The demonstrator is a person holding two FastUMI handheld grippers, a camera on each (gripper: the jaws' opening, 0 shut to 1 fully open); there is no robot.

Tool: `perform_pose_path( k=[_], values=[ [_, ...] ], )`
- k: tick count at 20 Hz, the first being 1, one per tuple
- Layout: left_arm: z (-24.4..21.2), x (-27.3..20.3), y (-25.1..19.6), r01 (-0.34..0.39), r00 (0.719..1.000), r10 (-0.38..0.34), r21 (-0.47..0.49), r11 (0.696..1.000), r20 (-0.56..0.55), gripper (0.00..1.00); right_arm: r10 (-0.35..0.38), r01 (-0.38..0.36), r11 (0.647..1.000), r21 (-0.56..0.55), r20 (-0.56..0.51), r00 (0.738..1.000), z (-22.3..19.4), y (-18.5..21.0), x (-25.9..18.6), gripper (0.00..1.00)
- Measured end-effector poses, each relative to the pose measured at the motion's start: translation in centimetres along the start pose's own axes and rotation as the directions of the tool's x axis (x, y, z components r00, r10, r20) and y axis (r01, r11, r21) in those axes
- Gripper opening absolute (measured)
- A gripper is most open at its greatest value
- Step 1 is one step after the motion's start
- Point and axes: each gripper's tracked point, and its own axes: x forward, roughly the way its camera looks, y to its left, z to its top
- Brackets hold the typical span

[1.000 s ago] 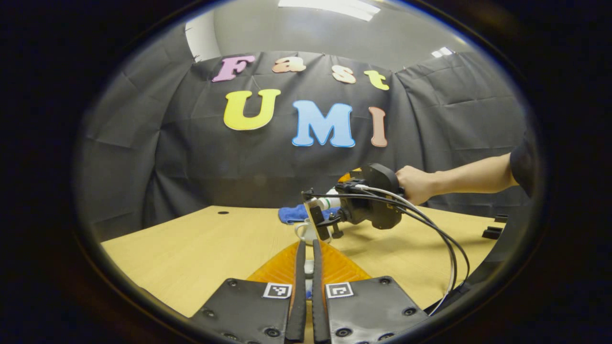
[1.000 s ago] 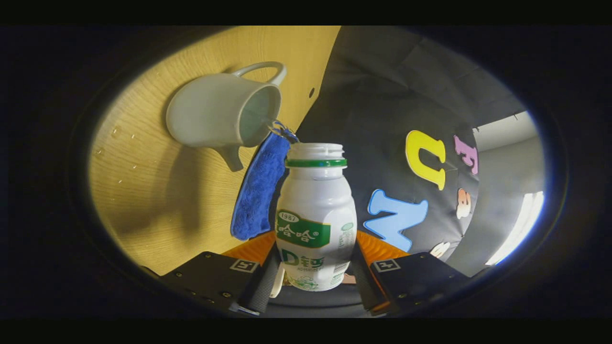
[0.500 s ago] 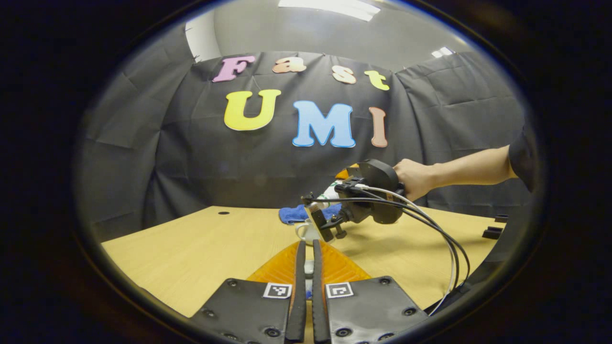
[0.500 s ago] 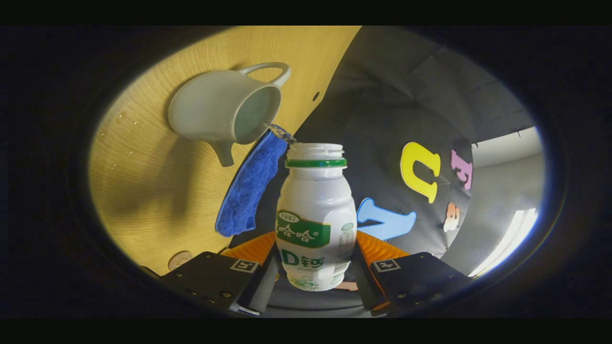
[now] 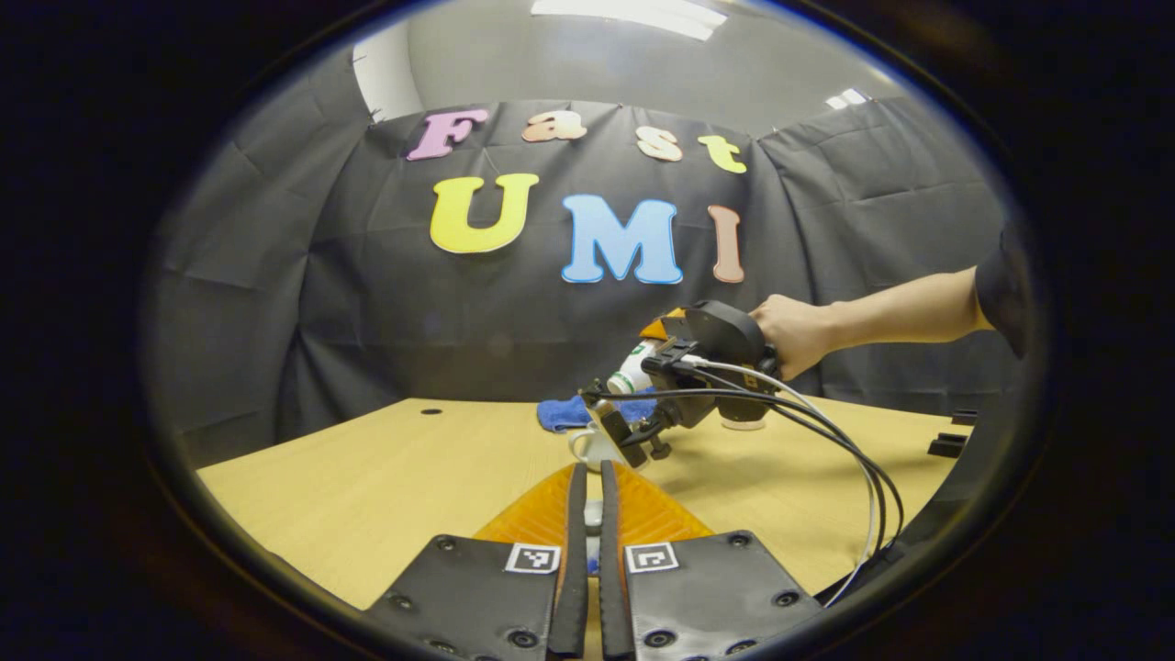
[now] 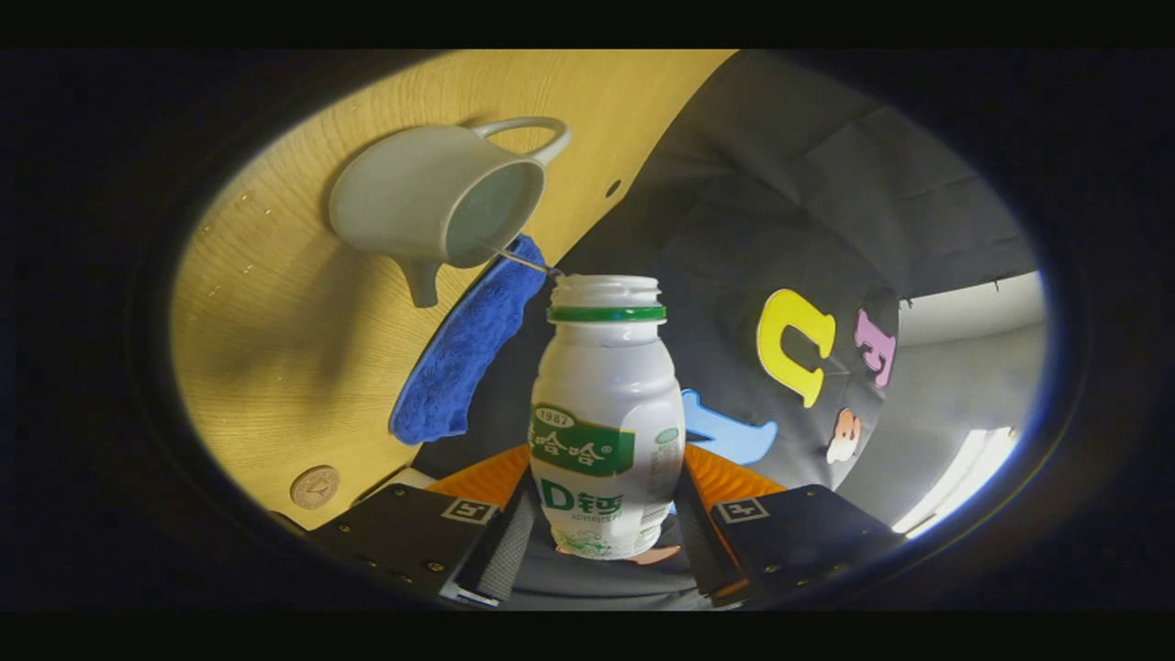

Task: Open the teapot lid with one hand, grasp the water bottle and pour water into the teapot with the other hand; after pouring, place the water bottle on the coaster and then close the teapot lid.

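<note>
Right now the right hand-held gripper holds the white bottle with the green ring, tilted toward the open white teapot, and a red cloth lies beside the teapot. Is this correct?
Not quite: the cloth is blue, not red, as the right gripper view shows. The rest holds: the right hand-held gripper holds the white bottle tilted toward the open white teapot.

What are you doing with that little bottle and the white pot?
A person is pouring water into a white teapot. The right gripper holds a small water bottle tipped toward the teapot's open top, and a thin stream runs from the bottle's mouth into it. The left gripper waits with its jaws nearly closed on something small, likely the lid. A blue cloth lies beside the teapot on the wooden table.
</note>
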Motion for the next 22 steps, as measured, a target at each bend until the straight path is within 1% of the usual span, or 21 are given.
perform_pose_path(
  k=[5, 10, 11, 12, 13, 14, 15, 16, 17, 18, 19, 20, 21, 22],
  values=[
    [-0.1, 0.0, 0.0, 0.0, 1.0, 0.0, 0.002, 1.0, 0.001, 0.15, -0.009, 0.009, 0.999, -0.032, 0.013, 1.0, 0.7, -0.5, 0.1, 0.71],
    [-0.1, 0.0, 0.2, -0.003, 1.0, 0.003, -0.001, 1.0, 0.0, 0.15, -0.002, 0.003, 0.998, -0.058, 0.028, 1.0, 1.5, -0.4, 0.2, 0.71],
    [-0.1, 0.1, 0.3, -0.002, 1.0, 0.002, -0.001, 1.0, -0.001, 0.12, 0.0, 0.002, 0.998, -0.06, 0.03, 1.0, 1.6, -0.4, 0.3, 0.71],
    [0.0, 0.0, 0.2, -0.003, 1.0, 0.003, -0.001, 1.0, 0.0, 0.15, 0.002, 0.0, 0.998, -0.063, 0.03, 1.0, 1.6, -0.4, 0.3, 0.71],
    [0.0, -0.1, 0.2, -0.003, 1.0, 0.003, -0.001, 1.0, 0.0, 0.12, 0.004, -0.002, 0.998, -0.064, 0.031, 1.0, 1.8, -0.2, 0.2, 0.71],
    [0.0, -0.2, 0.4, -0.004, 1.0, 0.004, -0.002, 1.0, 0.001, 0.12, 0.007, -0.005, 0.998, -0.064, 0.031, 0.999, 1.8, -0.1, 0.2, 0.71],
    [0.0, -0.2, 0.2, -0.004, 1.0, 0.004, -0.002, 1.0, 0.002, 0.15, 0.01, -0.008, 0.998, -0.064, 0.032, 0.999, 2.0, 0.1, 0.2, 0.71],
    [0.0, -0.1, 0.2, -0.004, 1.0, 0.004, -0.002, 1.0, 0.002, 0.12, 0.011, -0.009, 0.998, -0.065, 0.034, 0.999, 2.0, 0.2, 0.1, 0.71],
    [-0.1, -0.2, 0.3, -0.005, 1.0, 0.005, -0.001, 1.0, 0.001, 0.15, 0.014, -0.012, 0.997, -0.07, 0.036, 0.999, 2.2, 0.4, 0.1, 0.71],
    [-0.1, -0.2, 0.4, -0.006, 1.0, 0.006, -0.001, 1.0, 0.0, 0.15, 0.017, -0.014, 0.997, -0.074, 0.035, 0.999, 2.3, 0.5, 0.2, 0.71],
    [0.0, -0.1, 0.3, -0.007, 1.0, 0.007, 0.0, 1.0, 0.0, 0.12, 0.021, -0.019, 0.997, -0.074, 0.035, 0.999, 2.2, 0.6, 0.2, 0.71],
    [0.0, -0.1, 0.2, -0.008, 1.0, 0.008, 0.001, 1.0, 0.001, 0.15, 0.027, -0.024, 0.997, -0.074, 0.034, 0.999, 2.2, 0.8, 0.2, 0.71],
    [0.0, -0.1, 0.5, -0.008, 1.0, 0.008, 0.001, 1.0, 0.002, 0.12, 0.029, -0.026, 0.997, -0.075, 0.033, 0.999, 2.4, 1.0, 0.3, 0.71],
    [0.0, -0.2, 0.4, -0.009, 1.0, 0.009, 0.002, 1.0, 0.003, 0.15, 0.031, -0.028, 0.997, -0.075, 0.032, 0.999, 2.5, 1.1, 0.3, 0.71]
  ],
)
